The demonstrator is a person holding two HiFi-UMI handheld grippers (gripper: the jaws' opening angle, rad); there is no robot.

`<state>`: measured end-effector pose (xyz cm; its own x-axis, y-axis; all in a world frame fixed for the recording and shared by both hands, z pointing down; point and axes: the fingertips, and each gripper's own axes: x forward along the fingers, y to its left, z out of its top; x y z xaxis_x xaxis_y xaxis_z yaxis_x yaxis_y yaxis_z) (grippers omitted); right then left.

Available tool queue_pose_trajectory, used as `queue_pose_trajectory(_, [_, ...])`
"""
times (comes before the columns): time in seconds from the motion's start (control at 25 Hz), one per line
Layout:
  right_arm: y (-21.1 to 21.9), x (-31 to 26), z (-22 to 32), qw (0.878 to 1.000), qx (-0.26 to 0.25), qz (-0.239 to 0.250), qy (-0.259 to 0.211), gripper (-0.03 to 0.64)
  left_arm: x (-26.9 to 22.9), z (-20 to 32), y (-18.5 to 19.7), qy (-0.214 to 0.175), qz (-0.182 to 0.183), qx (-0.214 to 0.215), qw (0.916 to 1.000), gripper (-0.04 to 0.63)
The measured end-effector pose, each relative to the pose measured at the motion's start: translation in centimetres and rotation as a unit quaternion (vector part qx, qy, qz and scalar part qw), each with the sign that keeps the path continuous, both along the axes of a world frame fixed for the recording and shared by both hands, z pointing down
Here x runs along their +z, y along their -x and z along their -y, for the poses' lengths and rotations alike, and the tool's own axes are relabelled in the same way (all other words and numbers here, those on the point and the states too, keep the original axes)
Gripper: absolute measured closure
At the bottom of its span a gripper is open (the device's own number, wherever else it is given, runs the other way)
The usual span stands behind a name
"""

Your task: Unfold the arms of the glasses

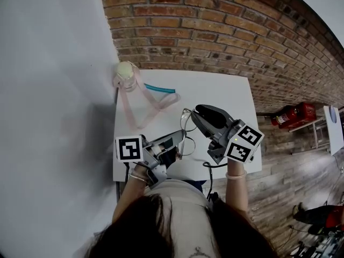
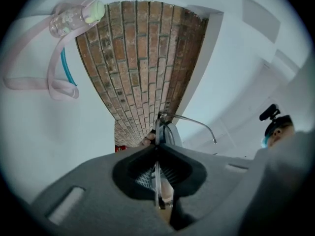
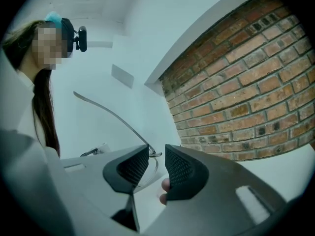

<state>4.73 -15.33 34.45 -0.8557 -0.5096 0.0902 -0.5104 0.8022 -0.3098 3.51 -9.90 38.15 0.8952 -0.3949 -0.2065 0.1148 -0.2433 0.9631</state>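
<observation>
Glasses (image 1: 186,136) are up off the table (image 1: 215,90), over its near edge, btwn both tools. Left gripper (image 2: 157,168) is clamped flat on the frame front, edge-on in its view. I read that as the anchor, so the frame can't twist while an arm swings. One arm (image 3: 108,112) stands out from the frame. Its hinge end sits right at the gap of the right gripper (image 3: 156,163), whose jaws are narrowly apart, not biting; prob. placed to nudge or catch the arm w/o pinching thin wire. Table is small, white, set against a brick wall (image 1: 215,26). Bottle (image 1: 125,71) w/ pink strap (image 1: 145,104) sits at the far left corner. Wood floor (image 1: 279,160) and a red extinguisher (image 1: 294,114) lie off to the right.
</observation>
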Motion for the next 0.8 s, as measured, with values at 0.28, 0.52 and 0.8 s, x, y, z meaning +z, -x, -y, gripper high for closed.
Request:
queue_pose_trajectory(0.28, [0.05, 0.06, -0.32, 0.998, -0.033, 0.034, 0.03, 0.518, -0.06, -0.16, -0.1, -0.007, -0.002, 0.014, 0.9999, 0.571])
queue_pose_trajectory(0.52, [0.21, -0.15, -0.53, 0.997, -0.045, 0.047, 0.031, 0.522, 0.12, -0.12, -0.19, -0.006, -0.002, 0.018, 0.9998, 0.571])
queue_pose_trajectory(0.8, [-0.03, -0.72, -0.62, 0.998, -0.039, 0.05, 0.019, 0.534, 0.7, 0.19, -0.21, 0.002, 0.005, 0.013, 0.9999, 0.571])
